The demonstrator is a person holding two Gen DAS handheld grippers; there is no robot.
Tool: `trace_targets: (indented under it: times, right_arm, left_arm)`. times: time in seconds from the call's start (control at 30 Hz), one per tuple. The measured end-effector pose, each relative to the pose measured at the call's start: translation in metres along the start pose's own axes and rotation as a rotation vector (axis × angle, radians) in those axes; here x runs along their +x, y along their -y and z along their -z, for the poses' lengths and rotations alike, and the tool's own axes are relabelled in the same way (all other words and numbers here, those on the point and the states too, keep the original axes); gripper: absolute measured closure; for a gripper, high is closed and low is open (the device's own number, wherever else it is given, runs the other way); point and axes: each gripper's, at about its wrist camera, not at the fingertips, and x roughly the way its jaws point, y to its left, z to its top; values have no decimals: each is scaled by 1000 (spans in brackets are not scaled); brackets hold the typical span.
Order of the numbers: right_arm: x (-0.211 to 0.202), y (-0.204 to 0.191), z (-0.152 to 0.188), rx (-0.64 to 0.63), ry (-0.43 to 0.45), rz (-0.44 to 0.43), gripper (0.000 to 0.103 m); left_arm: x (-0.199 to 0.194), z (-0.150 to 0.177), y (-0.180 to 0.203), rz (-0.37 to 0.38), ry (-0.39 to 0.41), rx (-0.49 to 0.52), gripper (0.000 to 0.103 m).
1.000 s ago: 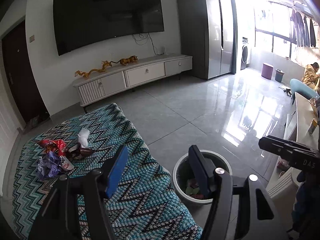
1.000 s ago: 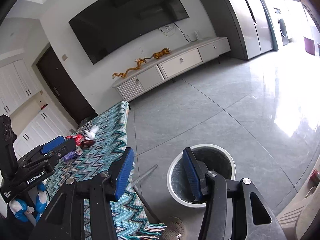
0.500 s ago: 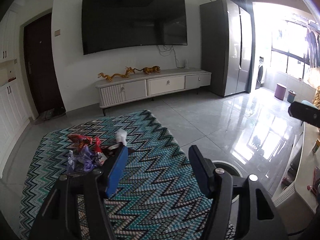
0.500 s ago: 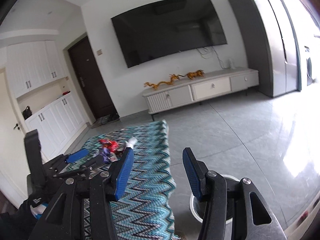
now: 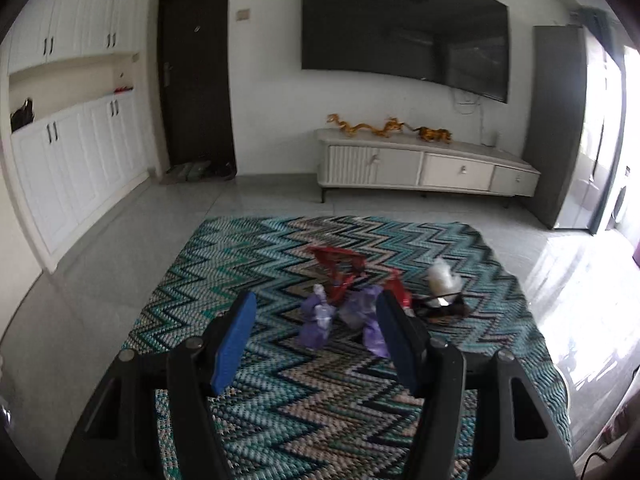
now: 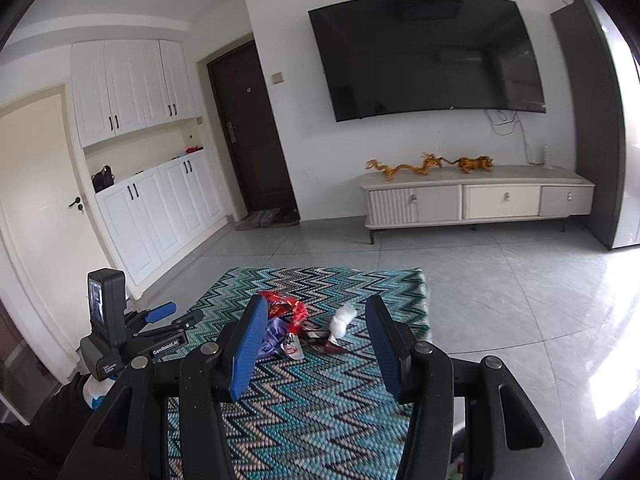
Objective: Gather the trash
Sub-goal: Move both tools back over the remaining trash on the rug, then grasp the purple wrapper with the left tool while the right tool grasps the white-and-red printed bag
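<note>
1. The left tongs point(image 5: 316, 340) hang released and empty over the zigzag-covered tabletop point(image 5: 240, 256).
2. The trash pile point(image 5: 352, 300), purple, red and white wrappers, lies just ahead between their fingers, spread crosswise.
3. The right tongs point(image 6: 316, 346) are also released and empty, with the pile ahead; judged from both views, the left sits nearer.

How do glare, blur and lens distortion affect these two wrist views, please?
Left wrist view: dimmer, slightly blurred, window glare whitening the floor at right. Right wrist view: brighter and sharper, glare on the floor at right; fisheye bows the television in both.
</note>
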Motion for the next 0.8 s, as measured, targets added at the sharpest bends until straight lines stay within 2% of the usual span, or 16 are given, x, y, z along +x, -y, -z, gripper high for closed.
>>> trace_targets:
  times: [0.2,0.4,0.53,0.6,0.7,0.8]
  right_arm:
    - [89,12,14,16,-92,-28,54]
    - [182,29,46,60,-220,-44,54]
    - [221,36,62,69,-286,-52,54]
    - [238,37,70,71,-317,-57,54]
    - [252,36,78,73,-355,-58,54]
    - [264,37,86,78,-380,-55,54]
  left_arm:
    - [61,7,-19,33,-95,-93,42]
    - [119,14,-20,85,-180,-139,42]
    - [152,17,-16,78,-226,-130,43]
    - [163,19,-16,72,-243,-134,47]
    - [173,24,-18,103,-258,-154,49]
    - [171,26,-12,136,-258,-133,61]
